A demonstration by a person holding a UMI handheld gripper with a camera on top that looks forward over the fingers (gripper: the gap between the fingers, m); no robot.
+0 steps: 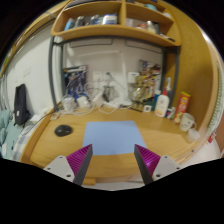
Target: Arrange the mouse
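Two open claw (pixel 114 160) fingers before blue mat (pixel 112 136), mouse (pixel 64 130) beyond.

Soft, even indoor light fills the scene, brightest on the far white wall (pixel 110 60), with no harsh glare. Shadows lie faint under the shelf (pixel 115 32). Strong fisheye bending curves the desk (pixel 60 145) and shelving (worst toward the sides), and far clutter looks slightly soft.

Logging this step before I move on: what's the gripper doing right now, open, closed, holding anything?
Gripper: open, holding nothing; its fingers are spread over the desk's near edge, short of the blue mat, with the mouse beyond them.
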